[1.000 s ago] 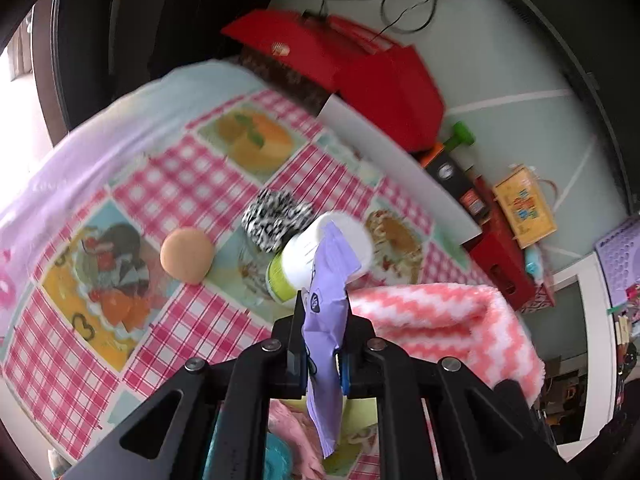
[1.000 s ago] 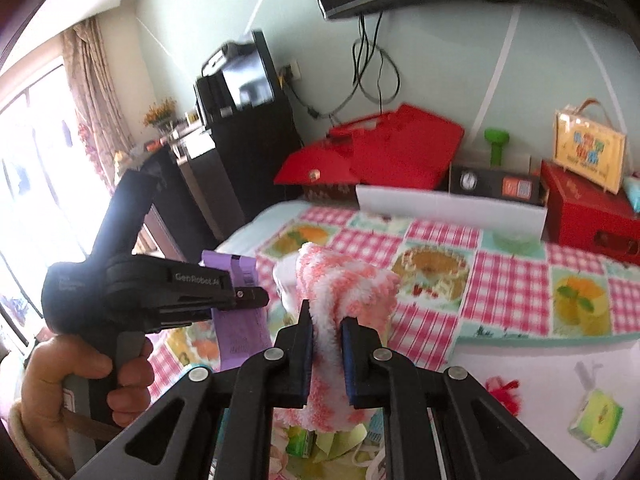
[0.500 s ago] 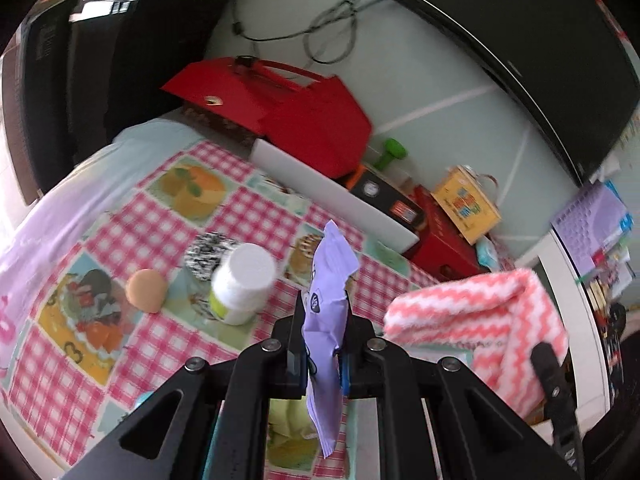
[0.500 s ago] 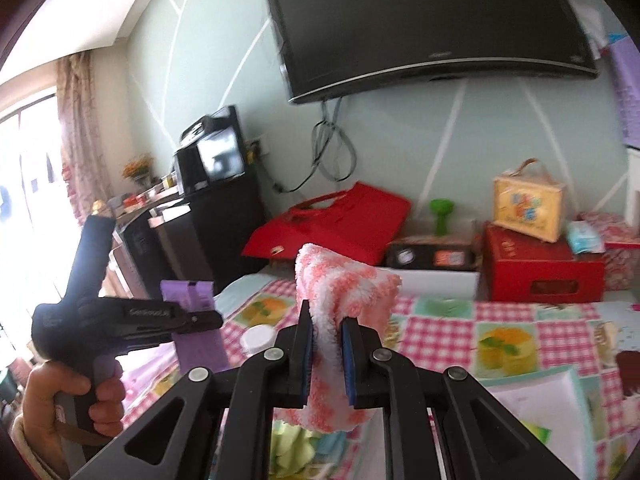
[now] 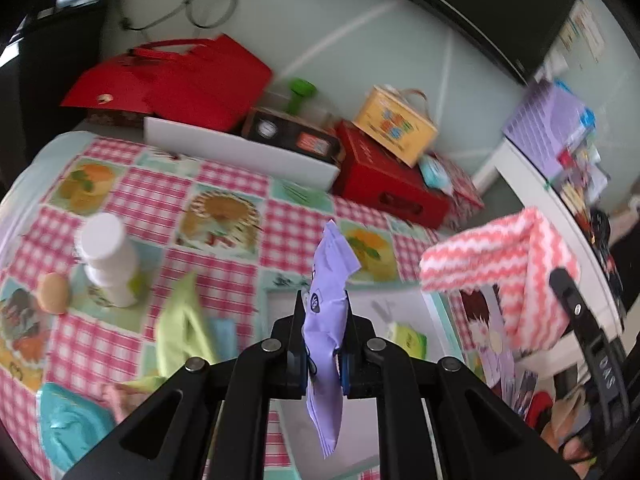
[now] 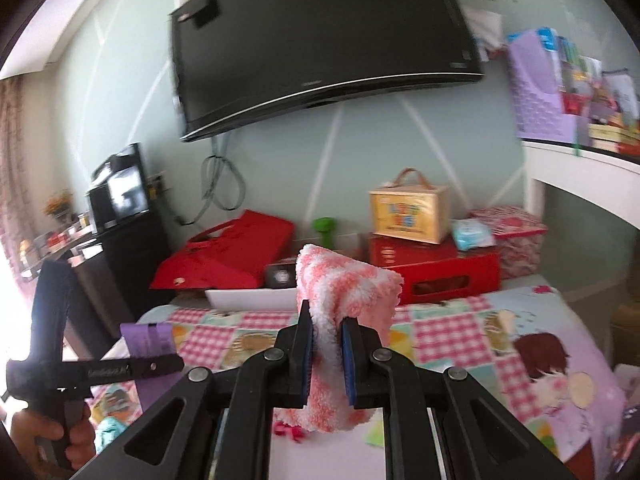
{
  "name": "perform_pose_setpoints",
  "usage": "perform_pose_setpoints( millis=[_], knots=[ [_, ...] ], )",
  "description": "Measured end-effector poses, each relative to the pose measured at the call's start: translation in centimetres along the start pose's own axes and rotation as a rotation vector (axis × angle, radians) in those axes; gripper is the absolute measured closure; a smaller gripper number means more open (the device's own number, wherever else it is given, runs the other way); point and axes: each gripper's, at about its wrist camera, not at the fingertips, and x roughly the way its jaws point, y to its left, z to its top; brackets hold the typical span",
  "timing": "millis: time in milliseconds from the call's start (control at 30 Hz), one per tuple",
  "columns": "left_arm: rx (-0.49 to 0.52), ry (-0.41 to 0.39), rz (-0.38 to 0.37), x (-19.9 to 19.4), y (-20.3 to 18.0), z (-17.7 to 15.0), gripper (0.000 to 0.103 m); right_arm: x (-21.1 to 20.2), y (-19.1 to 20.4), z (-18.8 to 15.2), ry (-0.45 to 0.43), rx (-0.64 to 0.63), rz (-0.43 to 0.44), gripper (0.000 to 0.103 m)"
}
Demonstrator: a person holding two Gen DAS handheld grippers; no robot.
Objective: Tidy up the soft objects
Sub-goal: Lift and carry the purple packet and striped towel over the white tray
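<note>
While held aloft, the pink cloth sits pinched in the right claw.

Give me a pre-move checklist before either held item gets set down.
1. Left gripper grip: fingers pinch the purple packet near its middle: ok.
2. Right gripper grip: fingers clamp the pink-and-white fuzzy cloth, which folds over above them: ok.
3. The two held items apart: in the left wrist view the cloth hangs clear of the packet: ok.
4. White tray below the left gripper: mostly bare, one small green packet in it: ok.
5. White bottle upright on the checked tablecloth, off to the side: ok.
6. Which spot each item belongs in: cannot tell.
</note>
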Motion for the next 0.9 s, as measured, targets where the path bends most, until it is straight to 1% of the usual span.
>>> perform_pose_setpoints(
  millis=[100, 233, 467, 633, 733, 800, 900],
  knots=[
    [0.038, 0.033, -0.015, 1.3, -1.5, -0.7, 0.092, -0.2, -1.9, 0.0, 0.006, 0.024, -0.054, 0.090],
    [0.071, 0.069, -0.021, 3.0, -2.8, -1.5, 0.092, -0.1, -3.3, -0.3, 0.023, 0.039, -0.099, 0.090],
    [0.103, 0.134, -0.037, 6.4, -3.9, -2.8, 0.092, 0.6, -4.3, -0.9, 0.062, 0.046, -0.143, 0.090],
    [0.106, 0.144, -0.054, 7.6, -3.9, -3.1, 0.092, 1.5, -4.7, -1.5, 0.094, 0.044, -0.171, 0.090],
    [0.105, 0.153, -0.051, 8.5, -3.8, -3.2, 0.092, 3.2, -5.3, -2.5, 0.133, 0.061, -0.156, 0.090],
    [0.099, 0.160, -0.055, 9.1, -3.6, -3.2, 0.092, 4.9, -6.1, -3.7, 0.179, 0.079, -0.156, 0.090],
    [0.094, 0.171, -0.057, 10.0, -3.3, -3.4, 0.092, 7.8, -7.7, -5.9, 0.283, 0.128, -0.165, 0.090]
  ],
)
